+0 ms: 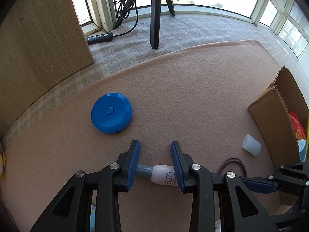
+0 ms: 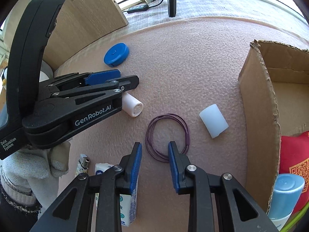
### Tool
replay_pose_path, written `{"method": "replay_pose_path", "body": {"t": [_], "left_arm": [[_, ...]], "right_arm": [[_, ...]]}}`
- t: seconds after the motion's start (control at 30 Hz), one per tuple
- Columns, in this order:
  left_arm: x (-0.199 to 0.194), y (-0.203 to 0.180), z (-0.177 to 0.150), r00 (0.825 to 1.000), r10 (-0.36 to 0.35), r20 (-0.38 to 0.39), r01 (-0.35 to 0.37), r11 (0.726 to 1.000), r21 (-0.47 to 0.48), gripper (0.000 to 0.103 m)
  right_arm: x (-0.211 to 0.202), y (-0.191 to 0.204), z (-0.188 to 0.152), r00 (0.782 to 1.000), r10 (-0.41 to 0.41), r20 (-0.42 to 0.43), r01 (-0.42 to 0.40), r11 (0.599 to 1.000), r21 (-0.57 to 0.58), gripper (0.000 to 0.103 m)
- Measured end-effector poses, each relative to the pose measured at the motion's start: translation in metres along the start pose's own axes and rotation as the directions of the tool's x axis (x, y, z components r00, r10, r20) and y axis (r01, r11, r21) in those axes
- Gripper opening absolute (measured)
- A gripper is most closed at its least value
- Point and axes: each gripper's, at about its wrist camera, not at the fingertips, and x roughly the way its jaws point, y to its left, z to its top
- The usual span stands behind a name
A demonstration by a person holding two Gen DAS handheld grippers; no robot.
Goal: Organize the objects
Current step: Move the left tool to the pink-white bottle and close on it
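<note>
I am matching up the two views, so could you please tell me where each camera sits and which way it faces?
Left wrist: on the left gripper, looking down its open fingers at a small bottle; the right gripper shows.
Right wrist: on the right gripper, over a purple cord; the left gripper and a gloved hand show.
Shared: blue disc, cardboard box.

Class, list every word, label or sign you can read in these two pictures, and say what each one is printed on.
"COGI": small white bottle; smaller print beside it unreadable.
"GenRobot.AI": left tongs, on the black arm.
"Data Acquisition System": the same tool's handle.
QR code, no readable words: red item in the cardboard box.
Print on white packet: too small.
</note>
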Motion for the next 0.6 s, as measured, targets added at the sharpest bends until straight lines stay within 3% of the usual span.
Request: {"method": "replay_pose_path", "body": {"t": [0.43, 0.5, 0.6], "left_arm": [[-0.025, 0.038, -0.048, 1.000, -0.002, 0.018, 0.003, 0.999, -0.053, 0.037], [-0.034, 0.044, -0.053, 0.999, -0.031, 0.039, 0.033, 0.998, -0.061, 0.041], [-0.046, 0.043, -0.059, 0.996, -0.053, 0.075, 0.056, 0.998, -0.040, 0.054]], "right_arm": [[-0.012, -0.013, -0.029, 1.000, 0.024, -0.010, -0.023, 0.997, 0.074, 0.025], [-0.013, -0.015, -0.035, 1.000, 0.027, -0.009, -0.026, 0.996, 0.084, 0.025], [-0.014, -0.016, -0.039, 0.999, 0.032, -0.006, -0.031, 0.995, 0.094, 0.025]]}}
